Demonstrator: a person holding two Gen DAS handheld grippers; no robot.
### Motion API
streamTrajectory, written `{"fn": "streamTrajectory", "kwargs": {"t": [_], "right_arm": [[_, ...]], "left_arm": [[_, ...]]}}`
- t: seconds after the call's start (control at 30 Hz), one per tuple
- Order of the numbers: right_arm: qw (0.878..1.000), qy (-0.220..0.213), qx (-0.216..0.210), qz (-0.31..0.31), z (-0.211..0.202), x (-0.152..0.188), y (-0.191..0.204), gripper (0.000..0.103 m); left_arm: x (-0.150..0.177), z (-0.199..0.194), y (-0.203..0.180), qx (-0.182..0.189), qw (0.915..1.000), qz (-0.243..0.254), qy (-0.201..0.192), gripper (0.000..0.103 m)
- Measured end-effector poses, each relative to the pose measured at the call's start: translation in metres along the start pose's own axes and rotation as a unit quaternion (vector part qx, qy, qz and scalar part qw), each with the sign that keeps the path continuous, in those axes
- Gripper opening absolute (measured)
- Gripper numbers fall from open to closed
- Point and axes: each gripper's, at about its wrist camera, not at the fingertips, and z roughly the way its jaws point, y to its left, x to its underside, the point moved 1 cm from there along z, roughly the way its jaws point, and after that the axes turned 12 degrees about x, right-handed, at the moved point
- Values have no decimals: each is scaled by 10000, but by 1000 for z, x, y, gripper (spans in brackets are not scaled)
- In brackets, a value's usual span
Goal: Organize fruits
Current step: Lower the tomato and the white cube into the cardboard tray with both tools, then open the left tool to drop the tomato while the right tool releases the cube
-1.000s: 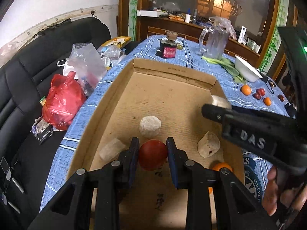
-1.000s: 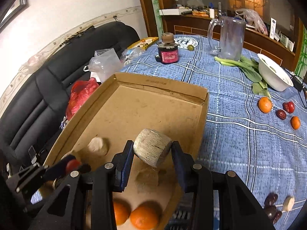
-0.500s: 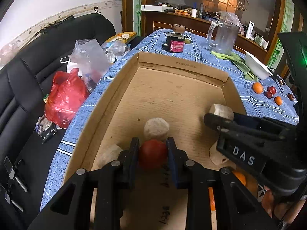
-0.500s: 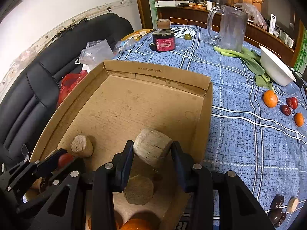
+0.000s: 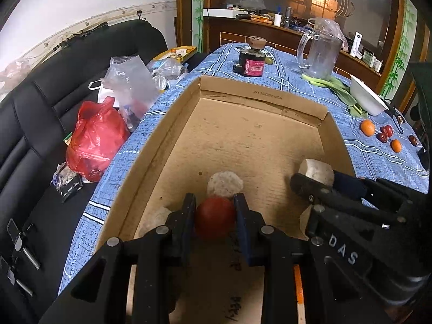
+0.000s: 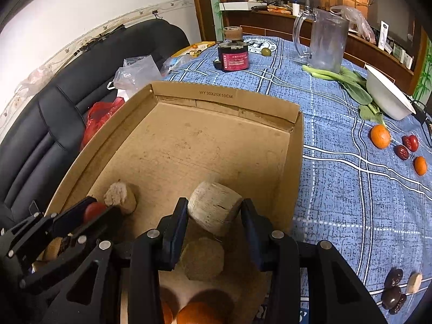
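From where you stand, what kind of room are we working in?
Most likely a home dining or living area: a table under a blue plaid tablecloth, a black leather sofa beside it, and a wooden sideboard cluttered with household items behind.

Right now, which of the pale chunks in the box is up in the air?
The chunk held between the right gripper's fingers. The others lie on the box floor, like the one beneath it.

Box [image 6: 294,145] on table [image 6: 337,189] — mug [image 6: 324,43] behind.
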Motion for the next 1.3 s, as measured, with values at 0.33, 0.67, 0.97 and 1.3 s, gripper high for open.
{"fn": "streamTrajectory", "kwargs": {"t": [0.33,0.67,0.97,1.3], "right_arm": [[9999,42,20,-112,1,0,2,44],[10000,-26,-33,18,-3,-1,-4,50],[9994,-237,-202,121,-22,0,-9,55],[9978,-510,-273,335,-64,16,-39,55]], "left_arm": [[0,1,1,-25,10000,-11,18,29],[2,-7,10,239,9991,-350,-25,49],[3,-37,7,363,9982,-400,-275,60],[11,-80,2,403,9960,-483,-633,63]]}}
